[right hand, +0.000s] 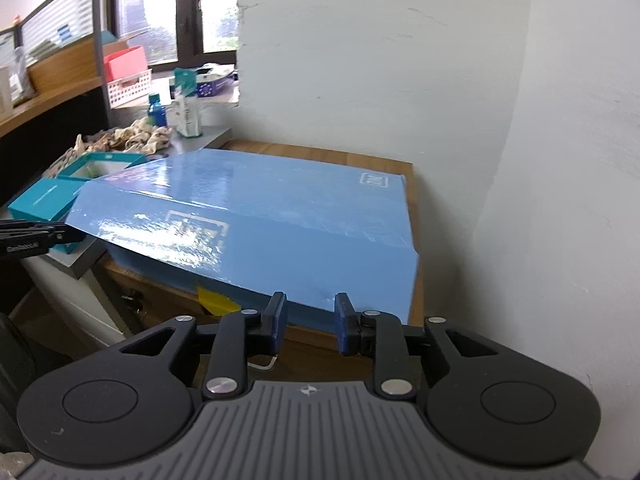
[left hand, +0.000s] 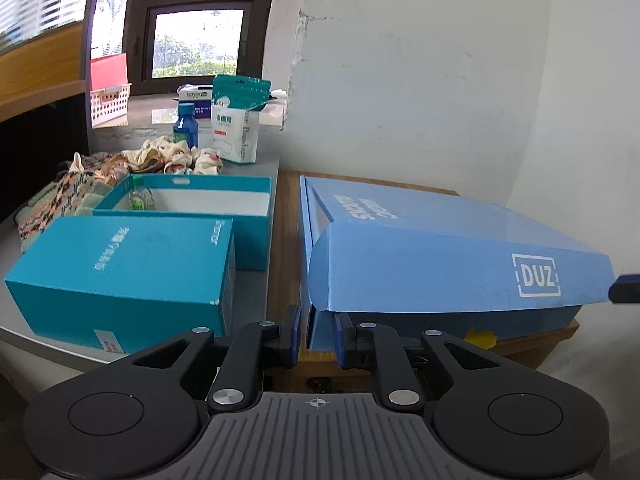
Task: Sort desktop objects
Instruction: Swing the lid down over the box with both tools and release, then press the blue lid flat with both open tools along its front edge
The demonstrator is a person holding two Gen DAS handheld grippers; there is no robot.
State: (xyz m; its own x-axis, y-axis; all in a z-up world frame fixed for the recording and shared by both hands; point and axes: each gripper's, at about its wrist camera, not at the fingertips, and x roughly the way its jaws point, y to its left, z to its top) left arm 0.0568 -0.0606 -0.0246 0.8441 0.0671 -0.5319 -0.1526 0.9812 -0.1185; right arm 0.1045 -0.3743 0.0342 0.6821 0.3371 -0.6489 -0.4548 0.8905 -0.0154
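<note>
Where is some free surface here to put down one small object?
Free: the grey desk strip between the closed teal box and the wooden cabinet, and the wood behind the blue box by the wall. Crowded: the back, with cloths, bottle and packets.

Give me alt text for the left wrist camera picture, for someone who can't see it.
A left hand-held gripper, jaws slightly apart and empty, faces the front corner of a large blue DUZ box whose lid is nearly shut. Left of it sit a closed teal box and an open teal box.
</note>
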